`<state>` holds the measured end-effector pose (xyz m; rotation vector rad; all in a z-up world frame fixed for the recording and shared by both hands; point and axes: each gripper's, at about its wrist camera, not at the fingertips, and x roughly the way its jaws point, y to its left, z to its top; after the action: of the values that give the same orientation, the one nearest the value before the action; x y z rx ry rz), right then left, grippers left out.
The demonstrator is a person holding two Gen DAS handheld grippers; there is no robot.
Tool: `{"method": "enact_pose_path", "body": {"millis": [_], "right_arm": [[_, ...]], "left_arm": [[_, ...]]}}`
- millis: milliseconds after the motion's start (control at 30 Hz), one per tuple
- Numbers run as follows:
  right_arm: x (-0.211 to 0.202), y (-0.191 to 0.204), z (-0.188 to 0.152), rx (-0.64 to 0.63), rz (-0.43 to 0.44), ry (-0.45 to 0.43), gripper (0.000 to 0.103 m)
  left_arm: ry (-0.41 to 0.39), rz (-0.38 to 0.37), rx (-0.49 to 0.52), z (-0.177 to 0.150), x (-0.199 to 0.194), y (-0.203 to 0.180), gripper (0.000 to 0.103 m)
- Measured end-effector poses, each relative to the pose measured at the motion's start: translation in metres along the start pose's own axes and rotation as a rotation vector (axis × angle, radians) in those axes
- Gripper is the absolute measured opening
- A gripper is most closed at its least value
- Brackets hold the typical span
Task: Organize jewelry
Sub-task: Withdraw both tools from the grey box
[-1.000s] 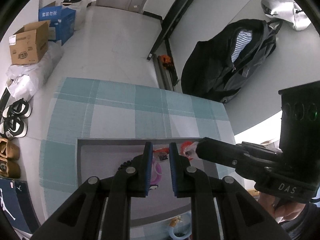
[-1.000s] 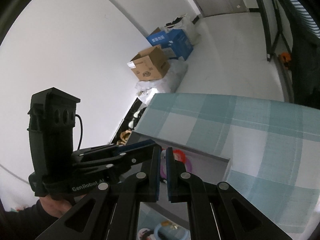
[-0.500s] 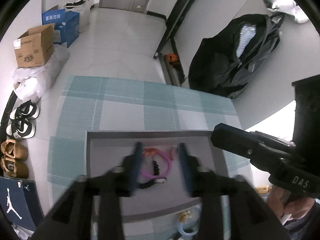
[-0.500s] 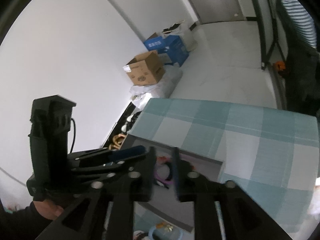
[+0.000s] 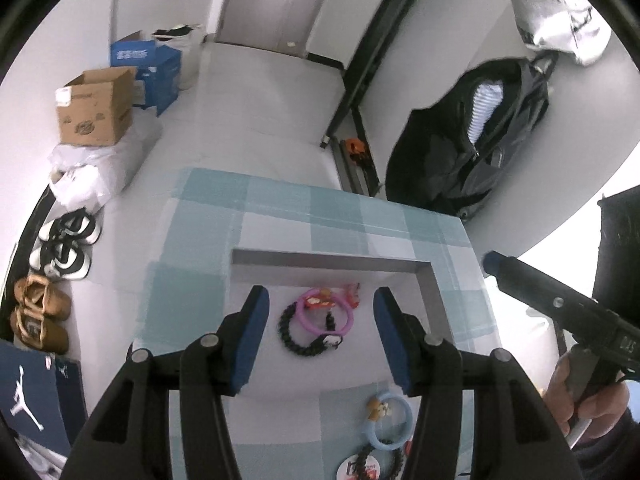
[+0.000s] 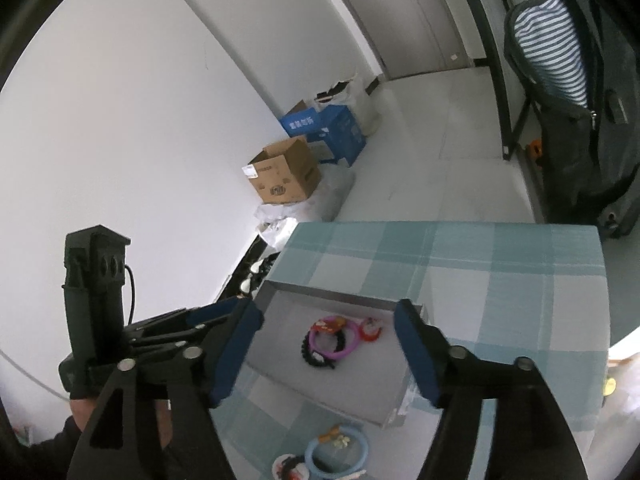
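Observation:
A grey tray (image 5: 332,258) sits on the teal checked tablecloth (image 5: 280,204). In it lie a pink ring bracelet (image 5: 325,314), a black beaded bracelet (image 5: 298,340) and a small red charm (image 5: 352,294), all touching or overlapping. My left gripper (image 5: 320,294) hovers above them with its jaws opening and nothing held. My right gripper (image 6: 329,312) also hangs over the tray (image 6: 340,294), its jaws opening wide and empty, with the pink bracelet (image 6: 340,338) and the black bracelet (image 6: 310,354) below it. Each gripper shows at the side of the other's view.
On the cloth in front of the tray lie a light blue ring (image 5: 390,420) with a charm and a round black and red piece (image 5: 368,468). Beyond the table are cardboard boxes (image 5: 96,116), shoes (image 5: 64,248) and a black backpack (image 5: 472,152).
Both grippers were shut low over the tray. They have opened and drawn back and up, and the bracelets now lie loose in the tray.

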<state>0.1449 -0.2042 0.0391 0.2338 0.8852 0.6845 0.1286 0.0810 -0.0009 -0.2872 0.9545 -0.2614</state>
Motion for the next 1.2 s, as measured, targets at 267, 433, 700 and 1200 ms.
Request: {"method": "enact_pose_path", "body": {"millis": [267,433,700,1200], "right_arm": [[-0.023,0.013,-0.019,-0.053,-0.029,-0.049,0.086],[-0.031,0.016,-0.037,-0.069,-0.056,-0.050,0.094],[-0.043,0.012,-0.077,-0.058,-0.074,-0.028,0.096],[-0.042,0.008,-0.131,-0.106,-0.133,0.066,0.096]], "left_arm": [[-0.072,0.072,0.035,-0.021,-0.018,-0.009,0.049],[-0.056,0.099,0.094,-0.040,-0.017,-0.023,0.049],[-0.020,0.090,0.098,-0.073,-0.021,-0.029,0.049],[0.053,0.101,0.127,-0.096,-0.009,-0.034,0.069]]}}
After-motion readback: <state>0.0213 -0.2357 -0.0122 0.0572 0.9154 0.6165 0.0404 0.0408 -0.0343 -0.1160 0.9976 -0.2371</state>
